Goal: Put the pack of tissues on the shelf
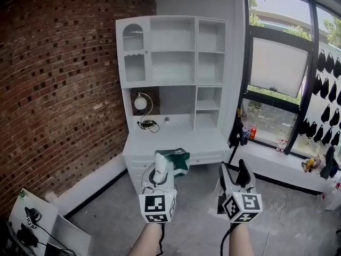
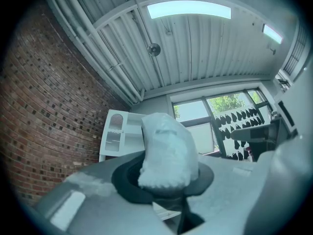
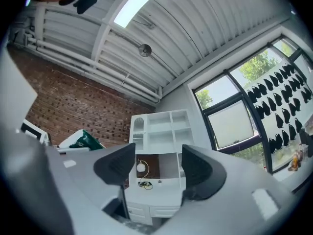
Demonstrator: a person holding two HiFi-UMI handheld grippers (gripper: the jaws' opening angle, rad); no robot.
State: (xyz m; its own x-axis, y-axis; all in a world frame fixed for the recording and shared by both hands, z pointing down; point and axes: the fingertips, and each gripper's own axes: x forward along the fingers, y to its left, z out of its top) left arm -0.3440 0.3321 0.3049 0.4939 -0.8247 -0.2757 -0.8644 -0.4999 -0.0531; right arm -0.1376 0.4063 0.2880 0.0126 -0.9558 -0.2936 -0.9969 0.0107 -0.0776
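Observation:
A green and white pack of tissues is clamped in my left gripper, held up in front of the white desk. Seen from the left gripper view the pack fills the space between the jaws and stands upright. My right gripper is beside it to the right, open and empty; in the right gripper view its dark pads stand well apart with the shelf unit showing between them. The white shelf unit with several open compartments rises ahead against the wall, above the desk top.
A small lamp and a cable sit in the shelf's lower left niche. A brick wall runs along the left, a window and a ledge with bottles on the right. White boards lie on the floor at lower left.

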